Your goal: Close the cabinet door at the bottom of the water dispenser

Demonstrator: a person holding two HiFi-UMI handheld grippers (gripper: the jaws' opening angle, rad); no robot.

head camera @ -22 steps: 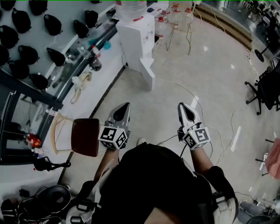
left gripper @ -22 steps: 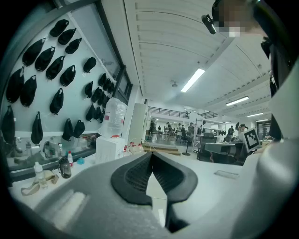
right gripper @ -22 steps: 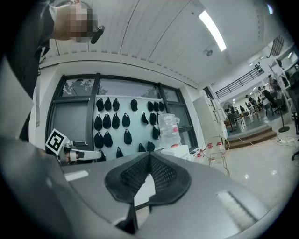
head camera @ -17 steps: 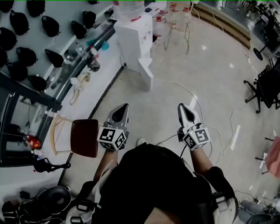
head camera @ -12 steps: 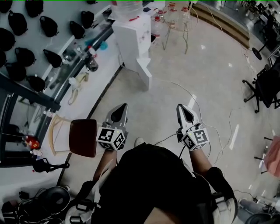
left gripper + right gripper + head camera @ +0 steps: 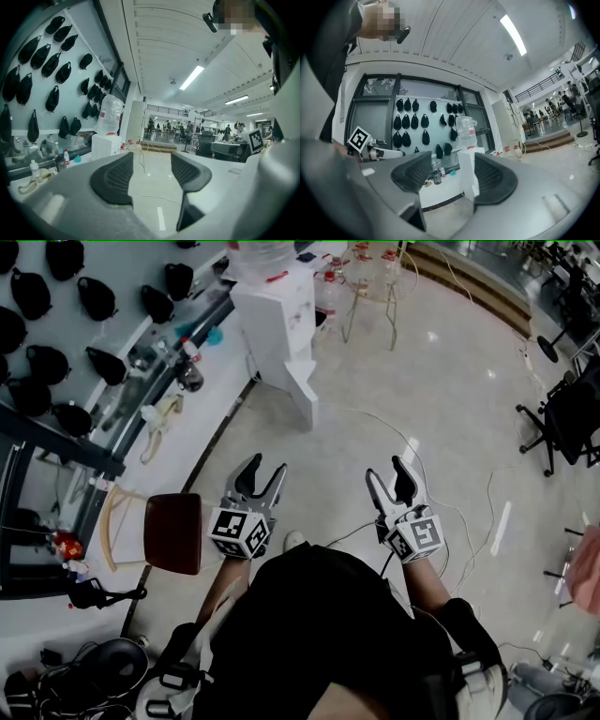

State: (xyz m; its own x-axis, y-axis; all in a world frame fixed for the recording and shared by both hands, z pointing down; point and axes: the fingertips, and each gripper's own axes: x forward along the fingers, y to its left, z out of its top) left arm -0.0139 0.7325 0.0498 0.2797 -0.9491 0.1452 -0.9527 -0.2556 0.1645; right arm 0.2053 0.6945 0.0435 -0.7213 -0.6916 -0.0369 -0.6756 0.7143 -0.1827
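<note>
- Far ahead across the glossy pale floor (image 6: 450,381), the white box-shaped water dispenser (image 6: 272,320) stands at the end of the long white table (image 6: 192,442), with a clear plastic bottle (image 6: 255,251) upended on top.
- Its flat white cabinet door (image 6: 304,395) at the bottom stands swung out from the body, a slim slab angled towards me and not shut.
- I have the left gripper (image 6: 266,467) over bare floor, well apart from that door. Its smooth grey moulded jaws stand apart, and the left gripper view shows black ribbed pads (image 6: 115,179) with only shiny floor in the gap.
- I have the right gripper (image 6: 387,471) beside it, also well short of the dispenser, with its jaws spread and empty. In the right gripper view the dispenser and the edge of its open door sit far off in the gap, touching neither pad.
- Each gripper carries a white cube with black square markers (image 6: 240,532) at its rear.
- A chair with a smooth brown seat and pale curved back (image 6: 173,532) stands just to the left of the left gripper, by the table.
- Rounded black bags (image 6: 103,296) hang in rows on the pale wall above the table.
</note>
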